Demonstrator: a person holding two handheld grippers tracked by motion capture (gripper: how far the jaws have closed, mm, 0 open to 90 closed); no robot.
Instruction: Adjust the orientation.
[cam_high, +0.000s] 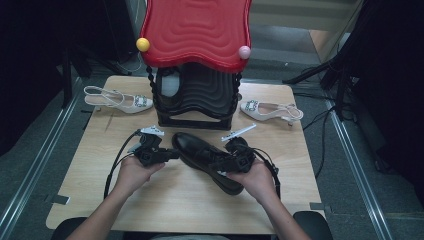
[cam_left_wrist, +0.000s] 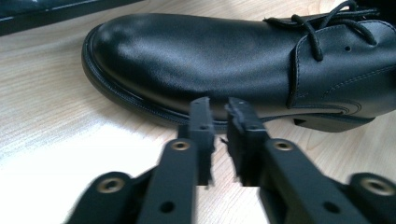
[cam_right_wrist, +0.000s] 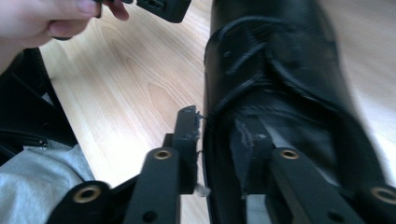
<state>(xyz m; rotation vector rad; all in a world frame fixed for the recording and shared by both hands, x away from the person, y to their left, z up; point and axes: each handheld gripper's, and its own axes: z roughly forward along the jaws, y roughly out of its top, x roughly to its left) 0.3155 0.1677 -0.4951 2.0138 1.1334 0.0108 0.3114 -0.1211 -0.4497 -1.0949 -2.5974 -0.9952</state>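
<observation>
A black leather lace-up shoe (cam_high: 197, 149) lies on the wooden table (cam_high: 100, 150), toe toward the far left. My left gripper (cam_high: 173, 154) sits just beside the toe; in the left gripper view its jaws (cam_left_wrist: 219, 105) stand almost together with nothing between them, a short way from the shoe's sole edge (cam_left_wrist: 140, 100). My right gripper (cam_high: 221, 163) is at the shoe's opening. In the right gripper view (cam_right_wrist: 215, 116) one jaw is outside the shoe's side wall (cam_right_wrist: 280, 60) and the other inside the opening, with the wall between them and the pads not seen pressing.
A black stand (cam_high: 200, 100) with a red wavy top (cam_high: 195, 30) rises at the back centre, a yellow ball (cam_high: 143, 44) and a pink ball (cam_high: 244, 52) on its corners. One white slingback heel (cam_high: 117, 101) lies at its left, another (cam_high: 270, 110) at its right.
</observation>
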